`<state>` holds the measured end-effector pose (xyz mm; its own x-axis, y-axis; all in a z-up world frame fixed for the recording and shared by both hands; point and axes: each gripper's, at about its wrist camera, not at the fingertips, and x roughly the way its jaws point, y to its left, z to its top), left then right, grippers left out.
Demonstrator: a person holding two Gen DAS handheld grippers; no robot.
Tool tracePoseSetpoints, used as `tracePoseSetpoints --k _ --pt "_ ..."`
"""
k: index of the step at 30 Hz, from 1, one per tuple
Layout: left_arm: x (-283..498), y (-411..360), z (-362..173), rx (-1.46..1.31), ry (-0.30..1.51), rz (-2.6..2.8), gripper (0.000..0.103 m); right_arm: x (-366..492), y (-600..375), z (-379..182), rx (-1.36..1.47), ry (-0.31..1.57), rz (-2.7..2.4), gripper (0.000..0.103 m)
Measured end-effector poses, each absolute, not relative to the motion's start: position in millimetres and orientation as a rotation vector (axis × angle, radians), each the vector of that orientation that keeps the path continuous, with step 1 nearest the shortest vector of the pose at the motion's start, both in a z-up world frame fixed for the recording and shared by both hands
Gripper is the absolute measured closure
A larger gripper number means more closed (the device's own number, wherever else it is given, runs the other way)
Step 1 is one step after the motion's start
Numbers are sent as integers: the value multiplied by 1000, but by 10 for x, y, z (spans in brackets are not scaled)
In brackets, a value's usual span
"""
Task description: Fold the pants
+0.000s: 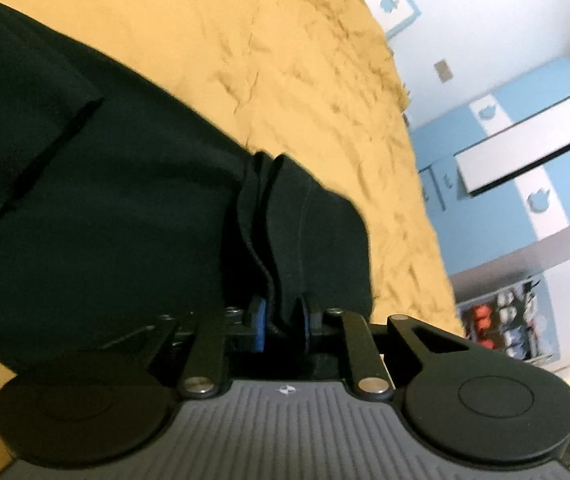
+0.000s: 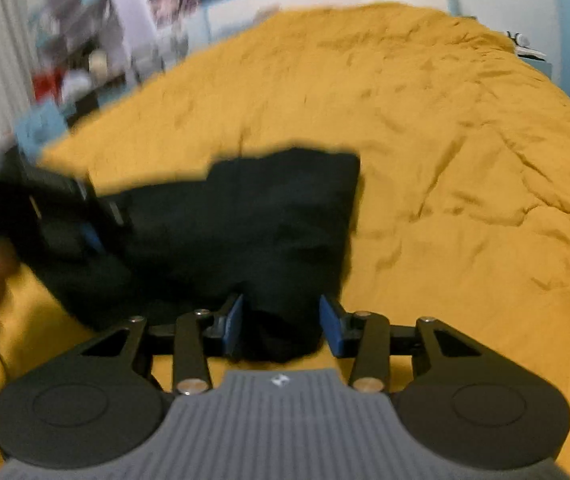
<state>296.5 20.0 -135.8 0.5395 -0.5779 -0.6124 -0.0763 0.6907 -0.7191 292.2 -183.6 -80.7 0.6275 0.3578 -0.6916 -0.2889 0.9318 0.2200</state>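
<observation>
Dark pants (image 2: 253, 220), bunched, partly folded

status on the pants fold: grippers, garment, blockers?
Left gripper shut on a bunched edge of the black pants. Right gripper open, fabric between its pads, not clamped. Pants partly folded on the yellow bedspread. No blockers seen.

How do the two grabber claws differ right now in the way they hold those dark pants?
The left gripper has its blue pads pressed tight on a bunched edge of the pants; the right gripper has its pads spread wide, with cloth lying loosely between them. The left one's view is tilted, while the right one looks level across the yellow bedspread. Both have black fingers with blue pads and meet the same garment.
</observation>
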Motion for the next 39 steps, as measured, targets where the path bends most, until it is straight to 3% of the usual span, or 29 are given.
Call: tracePoseSetpoints --k 2,8,13,14,16,19,21,26,39 --pt "2914 253 -1289 -792 950 -345 85 2873 -1782 -776 31 795 369 90" --pt "2839 371 -1215 -817 922 -333 86 2785 -1783 -624 -29 831 443 103" --pt "2838 411 -1275 -823 942 -323 85 2623 -1684 -583 -148 742 426 103" --pt "2840 410 -1287 -827 945 -321 85 2590 -1629 -562 -185 710 419 86" --pt "2847 401 -1285 -837 946 -320 86 2543 -1537 -527 -230 647 422 66" --pt "2842 416 -1246 -854 938 -325 86 2576 -1396 -590 -307 644 412 67" --pt "2838 430 -1215 -867 933 -330 86 2605 -1303 -688 -379 653 413 82" --pt "2818 468 -1128 -847 915 -338 86 2582 -1154 -728 -503 611 380 102" --pt "2592 1024 -1363 -903 866 -230 87 2510 -712 -591 -611 551 509 103"
